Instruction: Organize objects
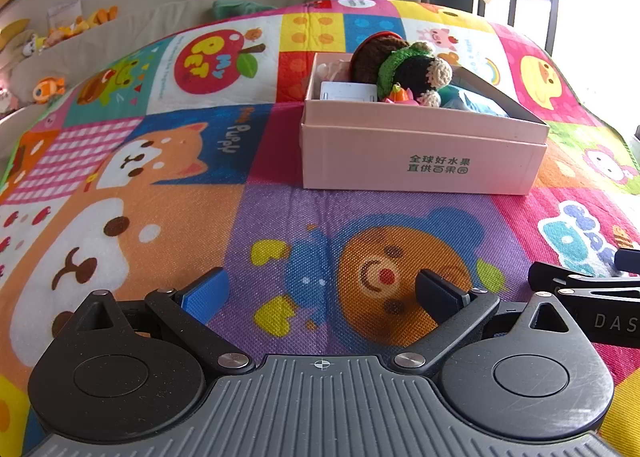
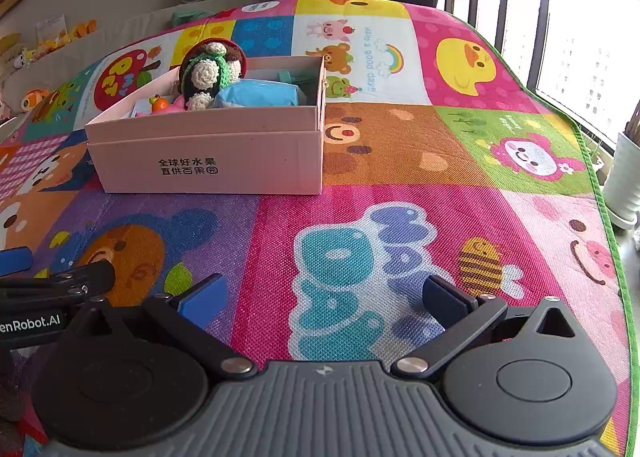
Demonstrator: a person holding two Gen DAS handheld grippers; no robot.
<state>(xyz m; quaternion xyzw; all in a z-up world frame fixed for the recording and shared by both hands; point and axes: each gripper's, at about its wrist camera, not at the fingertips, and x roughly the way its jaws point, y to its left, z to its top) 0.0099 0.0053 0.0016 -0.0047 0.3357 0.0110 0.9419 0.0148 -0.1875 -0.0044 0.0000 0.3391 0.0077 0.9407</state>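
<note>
A pink cardboard box (image 1: 420,153) stands on the colourful play mat (image 1: 280,225). It holds a crocheted doll (image 1: 404,69), a white flat object (image 1: 348,91), a small orange-pink toy (image 1: 396,95) and a light blue packet (image 2: 260,94). The box also shows in the right wrist view (image 2: 208,161), with the doll (image 2: 208,73) inside. My left gripper (image 1: 320,293) is open and empty, low over the mat in front of the box. My right gripper (image 2: 320,297) is open and empty, to the right of the left one.
Plush toys (image 1: 60,31) line a ledge at the back left. Windows (image 2: 580,37) and a white pot (image 2: 626,181) lie beyond the mat's right edge. The other gripper shows at each view's side (image 1: 592,297) (image 2: 48,297).
</note>
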